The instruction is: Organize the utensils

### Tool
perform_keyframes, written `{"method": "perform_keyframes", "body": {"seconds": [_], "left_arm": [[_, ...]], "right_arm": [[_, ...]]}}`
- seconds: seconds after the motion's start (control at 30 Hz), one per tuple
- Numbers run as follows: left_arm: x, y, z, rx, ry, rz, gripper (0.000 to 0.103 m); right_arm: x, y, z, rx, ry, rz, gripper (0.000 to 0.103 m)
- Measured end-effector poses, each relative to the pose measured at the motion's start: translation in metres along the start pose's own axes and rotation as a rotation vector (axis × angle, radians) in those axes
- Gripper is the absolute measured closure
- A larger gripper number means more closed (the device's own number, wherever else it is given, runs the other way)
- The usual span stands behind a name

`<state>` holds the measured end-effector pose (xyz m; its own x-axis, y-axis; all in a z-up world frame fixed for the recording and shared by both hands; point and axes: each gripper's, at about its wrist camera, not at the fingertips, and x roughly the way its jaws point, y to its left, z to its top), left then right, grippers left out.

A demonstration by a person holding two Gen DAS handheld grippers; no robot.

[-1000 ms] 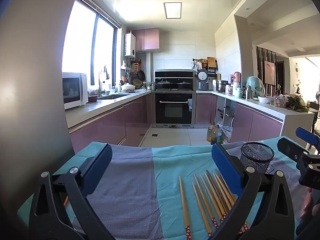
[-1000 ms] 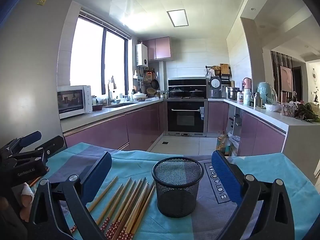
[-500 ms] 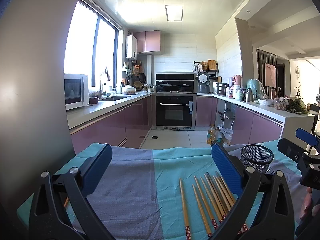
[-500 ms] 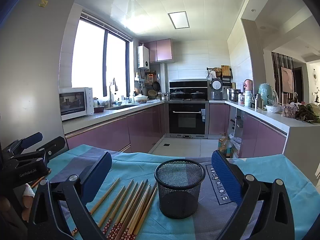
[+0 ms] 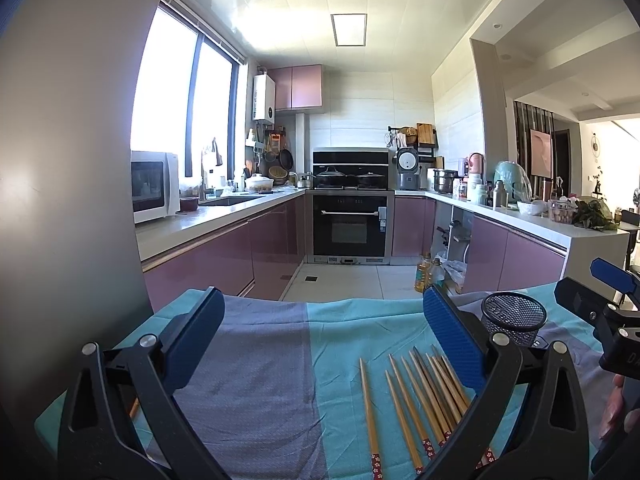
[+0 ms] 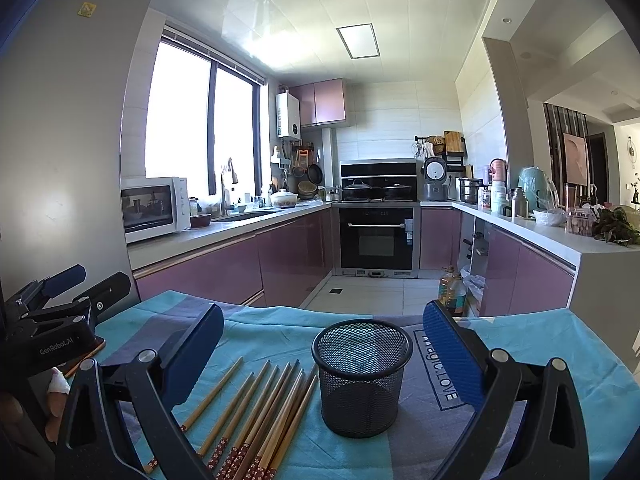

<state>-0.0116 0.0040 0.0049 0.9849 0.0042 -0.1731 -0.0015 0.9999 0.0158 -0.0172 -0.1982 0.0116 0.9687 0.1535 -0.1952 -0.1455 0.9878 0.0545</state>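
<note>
- Right wrist view: bench (image 6: 592,364) under a teal and grey cloth (image 6: 280,328), kitchen behind.
- Right gripper (image 6: 323,354) hovers with fingers spread wide, nothing between them; left gripper (image 5: 323,338) is the same.
- Black mesh cup (image 6: 362,376) stands upright on the cloth.
- Wooden chopsticks (image 6: 260,416) lie in a loose row just left of the cup, none inside.

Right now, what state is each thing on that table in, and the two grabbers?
Chopsticks: lying flat on the cloth beside the cup, none picked up.
Mesh cup: upright, empty.
Tablecloth: spread flat.
Left gripper: open, holding nothing.
Right gripper: open, holding nothing.
Oven door: closed.
</note>
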Motion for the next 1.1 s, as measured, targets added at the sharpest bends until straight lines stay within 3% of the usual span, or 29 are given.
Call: {"method": "perform_keyframes", "body": {"seconds": [1.1], "left_arm": [[-0.0009, -0.0007, -0.0001, 0.0, -0.001, 0.001, 0.005]], "right_arm": [[0.0014, 0.0005, 0.0004, 0.005, 0.002, 0.016, 0.006]]}}
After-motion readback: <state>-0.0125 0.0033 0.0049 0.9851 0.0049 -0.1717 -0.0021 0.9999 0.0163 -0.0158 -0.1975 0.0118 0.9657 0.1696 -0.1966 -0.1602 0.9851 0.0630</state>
